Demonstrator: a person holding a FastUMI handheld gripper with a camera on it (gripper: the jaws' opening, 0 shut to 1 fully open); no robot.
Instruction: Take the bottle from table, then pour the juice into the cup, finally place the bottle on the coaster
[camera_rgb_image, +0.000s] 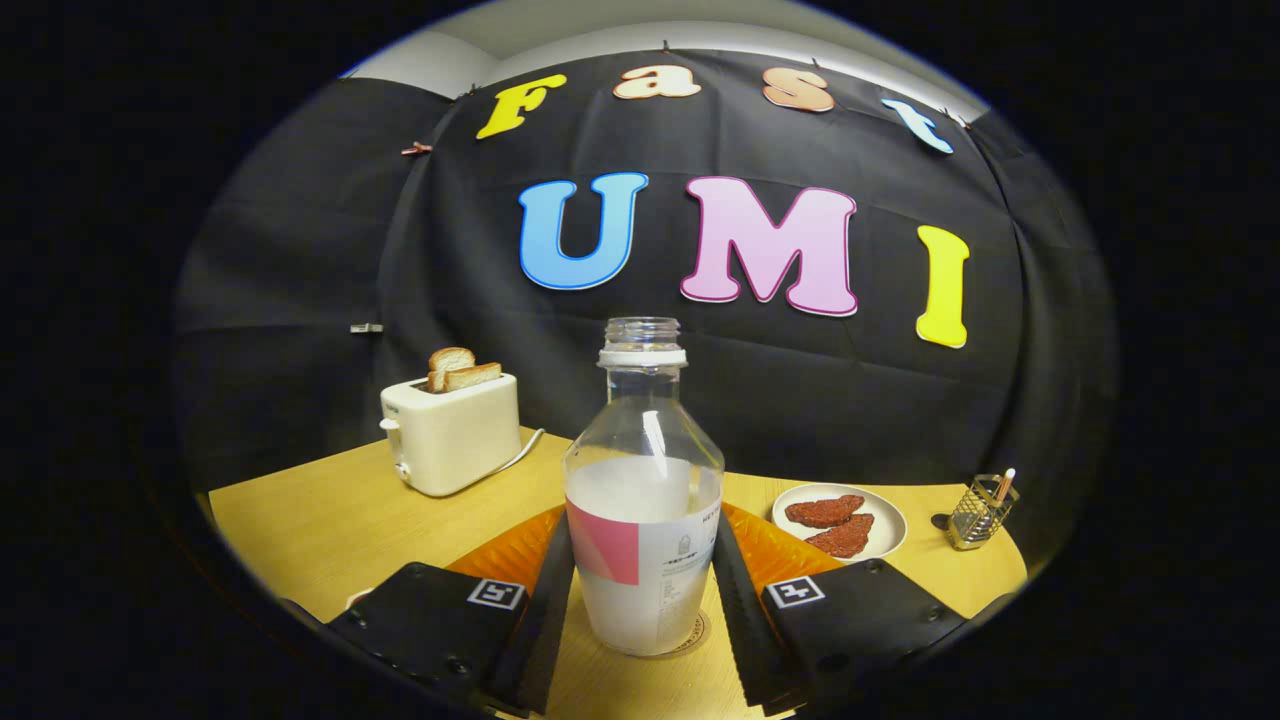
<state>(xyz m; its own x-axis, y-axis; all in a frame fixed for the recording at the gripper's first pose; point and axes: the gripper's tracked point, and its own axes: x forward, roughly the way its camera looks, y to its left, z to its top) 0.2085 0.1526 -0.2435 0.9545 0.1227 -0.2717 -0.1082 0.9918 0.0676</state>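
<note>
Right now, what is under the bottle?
The bottle stands between the gripper fingers on a round coaster; just its edge peeks out. The bottle covers the rest.

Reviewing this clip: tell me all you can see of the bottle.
The bottle is clear, plastic-looking, uncapped, with a white neck ring and a pink-and-white label. White liquid fills about the lower half. It stands upright on a round coaster on the table, between the gripper fingers, which flank it closely; contact is unclear.
</note>
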